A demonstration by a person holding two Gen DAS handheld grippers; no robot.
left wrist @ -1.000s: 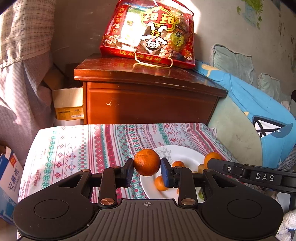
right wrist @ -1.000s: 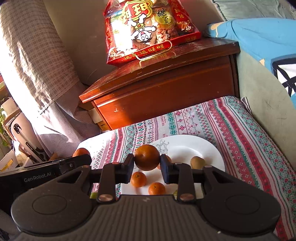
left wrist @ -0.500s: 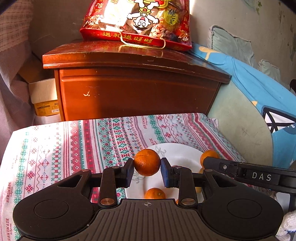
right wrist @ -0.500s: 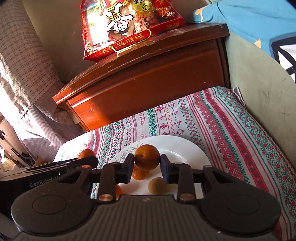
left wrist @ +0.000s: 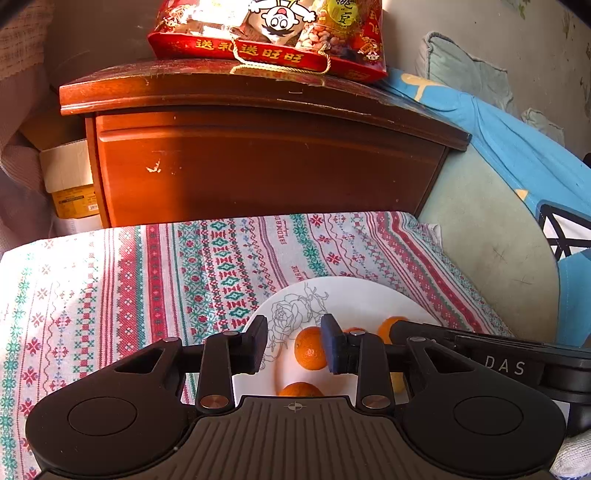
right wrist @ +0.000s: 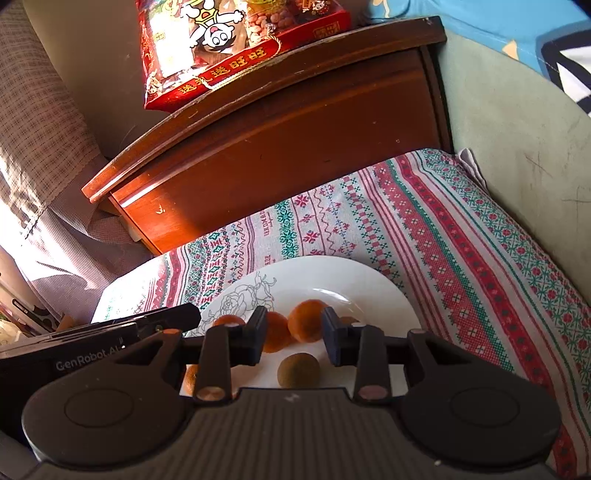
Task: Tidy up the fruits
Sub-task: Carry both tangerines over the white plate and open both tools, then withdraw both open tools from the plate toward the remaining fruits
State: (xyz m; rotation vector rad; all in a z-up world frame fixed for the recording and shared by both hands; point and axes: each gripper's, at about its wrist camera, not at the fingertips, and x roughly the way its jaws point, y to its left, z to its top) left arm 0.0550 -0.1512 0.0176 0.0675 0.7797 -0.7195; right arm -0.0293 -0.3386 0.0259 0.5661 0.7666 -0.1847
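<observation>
A white plate (left wrist: pixel 354 295) with a drawn rose lies on the patterned cloth and holds several mandarins and a brownish-green kiwi (right wrist: pixel 298 370). My left gripper (left wrist: pixel 294 347) is open just above the plate; a mandarin (left wrist: pixel 309 347) lies on the plate between its fingers, against the right pad. My right gripper (right wrist: pixel 294 341) is open too, with a mandarin (right wrist: pixel 306 320) resting on the plate (right wrist: pixel 332 273) just beyond its right finger. Another mandarin (right wrist: pixel 275 330) lies next to it.
A wooden nightstand (left wrist: pixel 258 147) stands right behind the cloth, with a red snack bag (left wrist: pixel 273 33) on top. A green cushion and blue bedding (left wrist: pixel 517 155) rise on the right. A curtain (right wrist: pixel 44 147) hangs at the left.
Both grippers came down to the plate and opened. The mandarin each one held now lies on the plate.
</observation>
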